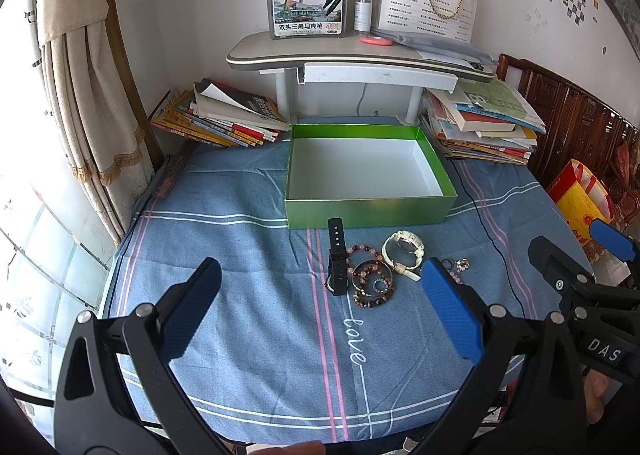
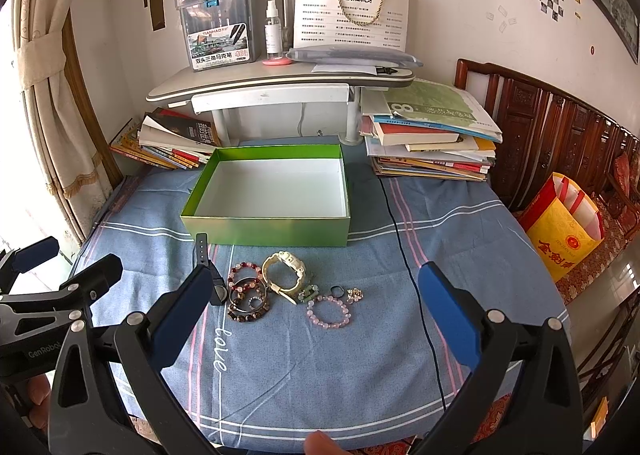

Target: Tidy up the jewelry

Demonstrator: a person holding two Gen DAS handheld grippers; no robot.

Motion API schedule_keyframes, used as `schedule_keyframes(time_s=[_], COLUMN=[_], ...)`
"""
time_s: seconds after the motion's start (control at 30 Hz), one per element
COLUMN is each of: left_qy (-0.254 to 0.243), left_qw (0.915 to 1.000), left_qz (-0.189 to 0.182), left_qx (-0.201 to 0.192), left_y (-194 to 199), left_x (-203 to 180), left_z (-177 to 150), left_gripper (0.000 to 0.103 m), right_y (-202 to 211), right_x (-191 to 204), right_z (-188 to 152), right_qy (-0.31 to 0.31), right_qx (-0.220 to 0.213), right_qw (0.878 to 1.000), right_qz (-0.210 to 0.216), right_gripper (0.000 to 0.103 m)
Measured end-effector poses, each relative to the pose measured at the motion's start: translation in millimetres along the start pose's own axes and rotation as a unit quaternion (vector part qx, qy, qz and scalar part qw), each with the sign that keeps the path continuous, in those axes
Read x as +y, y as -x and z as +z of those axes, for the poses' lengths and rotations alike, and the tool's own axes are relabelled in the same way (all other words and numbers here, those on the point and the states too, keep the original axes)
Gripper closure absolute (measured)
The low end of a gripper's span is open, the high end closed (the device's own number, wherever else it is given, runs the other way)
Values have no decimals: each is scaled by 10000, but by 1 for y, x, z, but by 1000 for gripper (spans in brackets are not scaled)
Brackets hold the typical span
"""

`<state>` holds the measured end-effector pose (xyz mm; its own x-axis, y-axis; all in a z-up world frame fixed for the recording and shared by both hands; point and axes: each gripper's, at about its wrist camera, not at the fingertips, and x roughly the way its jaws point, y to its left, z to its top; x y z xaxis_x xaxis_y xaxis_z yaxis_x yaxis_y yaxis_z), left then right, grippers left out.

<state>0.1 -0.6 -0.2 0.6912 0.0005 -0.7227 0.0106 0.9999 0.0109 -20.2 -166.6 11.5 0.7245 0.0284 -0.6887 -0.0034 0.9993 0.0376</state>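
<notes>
An open green box with a white, empty inside stands on the blue cloth. In front of it lie a black watch, a cream watch, several bead bracelets, a pink bead bracelet, a dark ring and small trinkets. My left gripper is open and empty, held above the cloth short of the jewelry. My right gripper is open and empty, also short of it.
Book stacks lie behind the box at left and right. A small raised desk carries a marker case, a spray bottle and papers. A black cable runs over the cloth at right. A yellow bag stands beside the table.
</notes>
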Motion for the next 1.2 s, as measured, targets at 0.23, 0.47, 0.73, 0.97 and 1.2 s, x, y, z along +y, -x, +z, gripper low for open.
schedule_keyframes(time_s=[0.23, 0.47, 0.73, 0.97, 1.2], left_qy=[3, 10, 13, 14, -5], left_qw=[10000, 10000, 10000, 10000, 10000], left_qz=[1, -4, -3, -6, -21], left_qx=[-1, 8, 12, 16, 40], left_y=[0, 1, 0, 0, -1], left_x=[0, 0, 0, 0, 1], left_z=[0, 0, 0, 0, -3], left_gripper=[4, 4, 4, 4, 4], right_y=[0, 0, 0, 1, 0], right_x=[0, 1, 1, 0, -1], right_z=[0, -1, -1, -1, 0], right_qy=[0, 2, 4, 2, 2], right_qx=[-1, 3, 6, 11, 20], right_qw=[10000, 10000, 10000, 10000, 10000], right_qz=[2, 1, 0, -2, -3], right_gripper=[3, 3, 3, 3, 3])
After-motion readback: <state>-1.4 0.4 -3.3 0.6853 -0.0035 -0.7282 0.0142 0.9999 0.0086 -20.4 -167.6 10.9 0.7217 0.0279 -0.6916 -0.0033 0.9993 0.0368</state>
